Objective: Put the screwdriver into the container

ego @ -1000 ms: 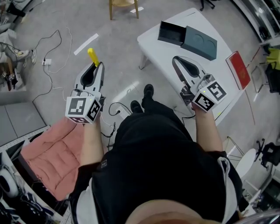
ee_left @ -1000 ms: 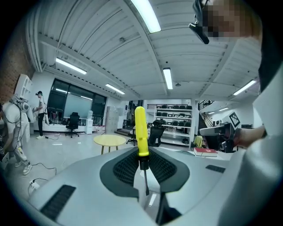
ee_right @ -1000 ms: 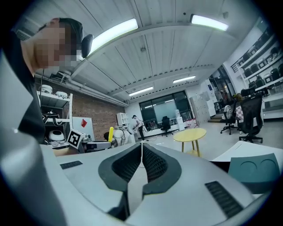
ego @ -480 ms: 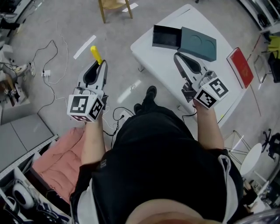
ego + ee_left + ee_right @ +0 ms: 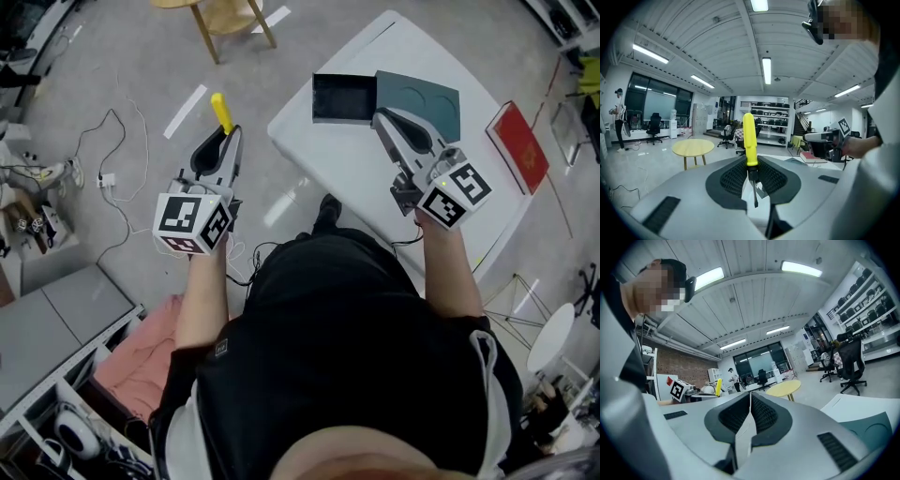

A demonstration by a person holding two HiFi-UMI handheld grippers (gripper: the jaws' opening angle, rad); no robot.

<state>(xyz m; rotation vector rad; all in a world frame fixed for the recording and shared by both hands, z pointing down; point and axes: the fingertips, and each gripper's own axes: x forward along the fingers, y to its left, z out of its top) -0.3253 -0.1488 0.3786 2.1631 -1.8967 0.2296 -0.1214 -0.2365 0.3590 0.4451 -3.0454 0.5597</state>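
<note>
The screwdriver has a yellow handle [image 5: 222, 112] that sticks up past the tips of my left gripper [image 5: 227, 142]. In the left gripper view its handle [image 5: 749, 139] stands upright and the jaws are shut on its dark shaft [image 5: 753, 187]. This gripper hangs over the floor, left of the white table [image 5: 375, 187]. The container, a dark open box [image 5: 342, 97], sits at the table's far end beside its teal lid [image 5: 419, 97]. My right gripper [image 5: 382, 119] is over the table near the box, shut with nothing in it [image 5: 750, 397].
A red book [image 5: 517, 145] lies at the table's right edge. A wooden stool [image 5: 225, 17] stands beyond the left gripper. Cables [image 5: 112, 141] trail over the floor at left, and a pink cushion [image 5: 141, 361] lies by the person's left side.
The person has stepped toward the table. The left gripper has carried the screwdriver to the right, closer to the table's corner. The right gripper stays over the table.
</note>
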